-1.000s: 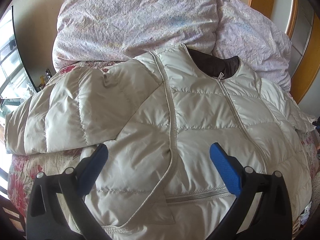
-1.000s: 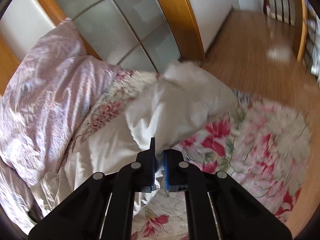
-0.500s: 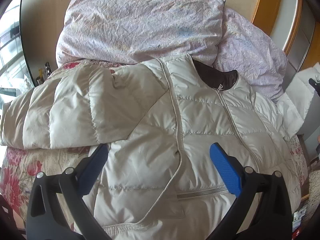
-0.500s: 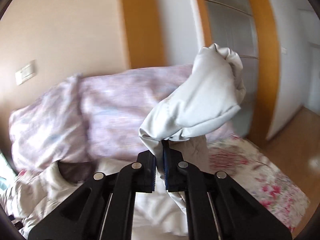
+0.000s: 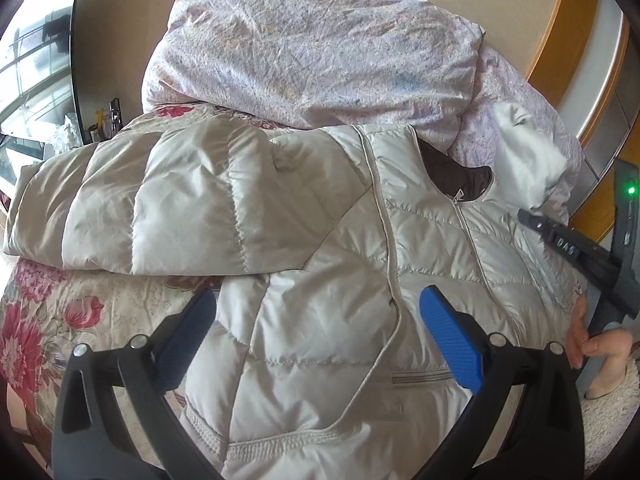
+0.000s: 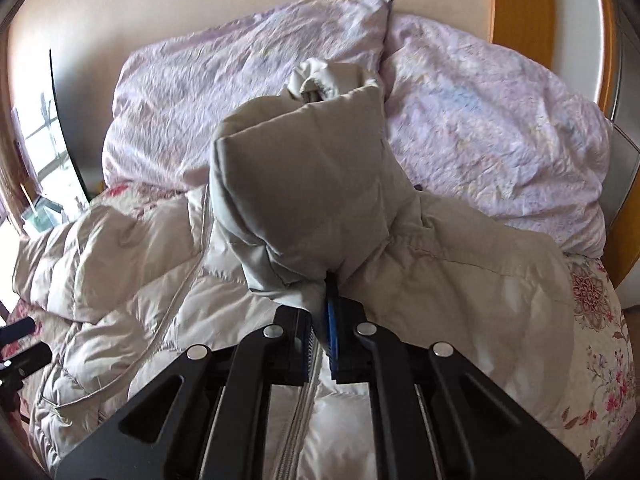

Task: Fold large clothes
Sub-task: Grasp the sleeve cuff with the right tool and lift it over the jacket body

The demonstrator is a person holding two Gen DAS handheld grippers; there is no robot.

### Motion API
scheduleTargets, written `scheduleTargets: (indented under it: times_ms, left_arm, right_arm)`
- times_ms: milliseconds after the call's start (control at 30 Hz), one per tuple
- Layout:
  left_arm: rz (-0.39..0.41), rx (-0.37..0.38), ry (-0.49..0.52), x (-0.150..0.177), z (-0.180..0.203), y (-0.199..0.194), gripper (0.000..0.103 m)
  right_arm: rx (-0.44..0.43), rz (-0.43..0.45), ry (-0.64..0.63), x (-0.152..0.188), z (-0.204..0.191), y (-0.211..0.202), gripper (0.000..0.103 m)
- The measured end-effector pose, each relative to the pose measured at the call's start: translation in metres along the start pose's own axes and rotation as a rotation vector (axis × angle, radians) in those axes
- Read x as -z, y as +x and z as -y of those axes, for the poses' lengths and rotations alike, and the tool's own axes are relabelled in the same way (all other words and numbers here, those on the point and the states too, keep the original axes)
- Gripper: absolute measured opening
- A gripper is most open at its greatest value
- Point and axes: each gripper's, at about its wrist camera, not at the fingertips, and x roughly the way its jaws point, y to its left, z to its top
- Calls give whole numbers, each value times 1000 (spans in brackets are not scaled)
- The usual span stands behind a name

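The pale quilted jacket lies front-up on the floral bedspread, collar toward the lilac pillows. Its one sleeve is pinched in the right gripper, jaws clamped on the fabric, raised over the chest. To fold well, I'd carry it across the zip and lay it flat, without bunching. The left gripper hovers over the hem, angled downward, fingers wide apart and empty.

Both wrist views look steeply down and forward across the bed toward the lilac pillows at its head edge; the left sits nearer the left edge. Both share the jacket, close
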Motion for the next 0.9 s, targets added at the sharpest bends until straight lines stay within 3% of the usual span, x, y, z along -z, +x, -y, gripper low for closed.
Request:
scheduleTargets:
  times_ms: [167, 267, 333, 400, 433, 500, 567, 633, 733, 800, 900]
  left_arm:
    - [33, -11, -51, 1, -10, -8, 101]
    - [28, -13, -20, 0, -9, -10, 101]
    - [50, -27, -3, 2, -8, -14, 101]
    - [74, -33, 2, 1, -8, -18, 101]
    - [84, -36, 0, 0, -8, -20, 101]
    - [100, -32, -8, -1, -10, -26, 101]
    - [119, -21, -23, -2, -14, -32, 101]
    - [149, -20, -34, -3, -20, -40, 101]
    - [205, -35, -29, -2, -32, -51, 101]
    - [247, -60, -21, -1, -39, -58, 101]
    - [224, -96, -21, -1, -50, -61, 101]
  right_arm:
    - [148, -94, -187, 15, -43, 28, 8]
    - [229, -140, -298, 25, -60, 38, 12]
    - [242, -131, -352, 32, -69, 36, 23]
    - [223, -96, -395, 37, -79, 25, 70]
    - [212, -58, -420, 40, -86, 16, 73]
    - [178, -7, -462, 42, -97, -1, 72]
    - [82, -23, -416, 37, -92, -15, 70]
    - [52, -4, -326, 28, -77, -27, 64]
    - [102, 23, -182, 11, -35, -29, 58]
    - [130, -14, -84, 2, -1, -17, 51]
    - [135, -64, 42, 0, 39, 2, 48]
